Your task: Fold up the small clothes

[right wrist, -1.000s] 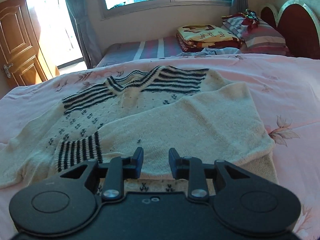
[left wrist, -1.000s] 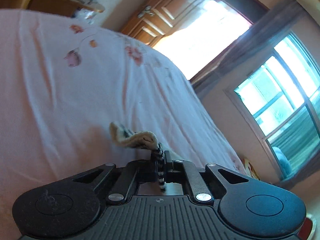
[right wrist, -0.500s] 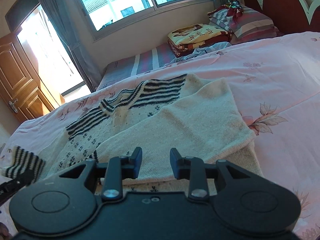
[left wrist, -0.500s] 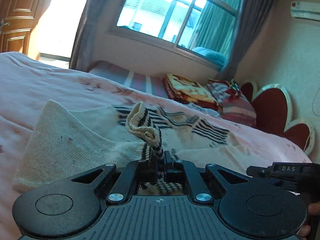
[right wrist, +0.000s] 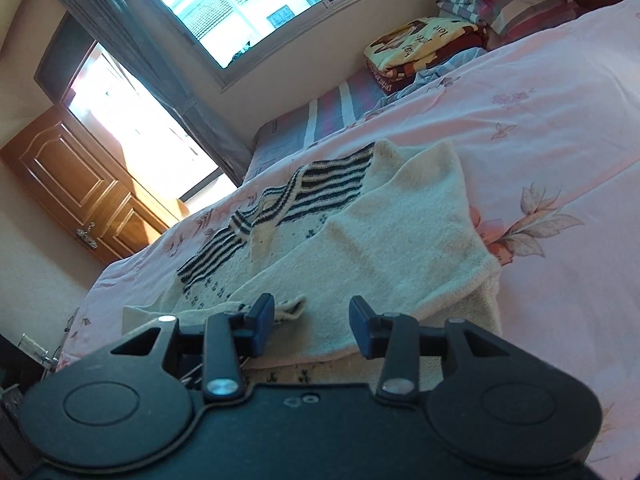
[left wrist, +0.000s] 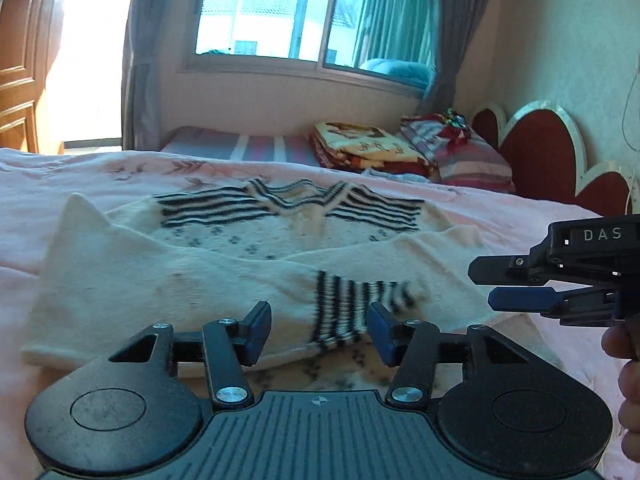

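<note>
Lying flat on the pink bed sheet [left wrist: 80, 172] at frame centre, the sweater [left wrist: 248, 248] has both sleeves crossed over it. The left gripper [left wrist: 318, 330] has just been opening, its jaws apart around the striped cuff [left wrist: 352, 304] without pressing it. The right gripper [right wrist: 311, 326] has also been opening and holds nothing. The loose cuff may slide off, because the knit is springy.

Your sweater [left wrist: 224, 276] is a coarse, fuzzy cream knit with ribbed black-striped cuffs; the pink bedsheet [right wrist: 560, 128] under it is thin, smooth, matt cotton-like cloth with printed flowers; your left gripper [left wrist: 319, 332] is matt black plastic with ridged casing, shiny metal screw heads and smooth blue pads; the far door [right wrist: 80, 188] is glossy varnished wood; the headboard [left wrist: 548, 160] looks padded dark red with a pale glossy rim.
</note>
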A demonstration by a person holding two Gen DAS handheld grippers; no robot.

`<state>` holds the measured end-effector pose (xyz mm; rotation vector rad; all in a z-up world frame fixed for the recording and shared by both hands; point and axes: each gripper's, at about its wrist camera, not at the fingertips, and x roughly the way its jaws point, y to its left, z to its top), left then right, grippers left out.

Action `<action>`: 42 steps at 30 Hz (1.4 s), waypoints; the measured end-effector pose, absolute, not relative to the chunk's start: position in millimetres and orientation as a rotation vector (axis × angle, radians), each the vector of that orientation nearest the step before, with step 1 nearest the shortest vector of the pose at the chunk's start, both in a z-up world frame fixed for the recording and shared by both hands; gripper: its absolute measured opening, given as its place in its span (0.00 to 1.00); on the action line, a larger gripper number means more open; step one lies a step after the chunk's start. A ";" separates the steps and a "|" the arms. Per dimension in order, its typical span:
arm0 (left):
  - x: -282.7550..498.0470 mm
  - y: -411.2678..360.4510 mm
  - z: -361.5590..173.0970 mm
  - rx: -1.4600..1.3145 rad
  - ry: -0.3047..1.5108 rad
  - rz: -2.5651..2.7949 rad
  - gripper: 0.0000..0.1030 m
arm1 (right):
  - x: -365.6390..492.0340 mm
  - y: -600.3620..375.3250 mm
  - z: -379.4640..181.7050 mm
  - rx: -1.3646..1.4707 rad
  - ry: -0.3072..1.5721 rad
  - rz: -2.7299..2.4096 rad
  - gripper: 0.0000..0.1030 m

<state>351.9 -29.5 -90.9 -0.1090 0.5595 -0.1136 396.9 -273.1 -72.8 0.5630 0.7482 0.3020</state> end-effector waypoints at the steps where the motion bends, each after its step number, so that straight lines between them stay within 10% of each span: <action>1: 347.7 -15.4 -92.2 -0.105 0.546 -0.078 0.52 | 398.6 -270.6 -76.2 0.587 0.759 0.326 0.40; 9: 317.7 90.6 -111.7 -0.142 0.588 0.165 0.52 | 409.5 -240.7 -93.2 0.615 0.845 0.342 0.52; 13: 326.7 106.8 -127.1 -0.182 0.618 0.163 0.52 | 411.0 -221.3 -96.0 0.526 0.849 0.324 0.40; 16: 334.7 107.5 -135.2 -0.193 0.628 0.154 0.52 | 409.2 -212.0 -90.8 0.418 0.803 0.313 0.05; 32: 360.4 94.8 -127.2 -0.088 0.603 0.041 0.51 | 404.9 -269.4 -59.5 0.257 0.659 0.124 0.05; 38: 373.9 90.1 -122.3 -0.078 0.579 0.012 0.14 | 402.0 -255.6 -66.7 0.239 0.696 0.172 0.06; 42: 373.6 109.3 -127.9 -0.232 0.566 0.090 0.11 | 399.5 -247.2 -68.5 0.222 0.700 0.187 0.06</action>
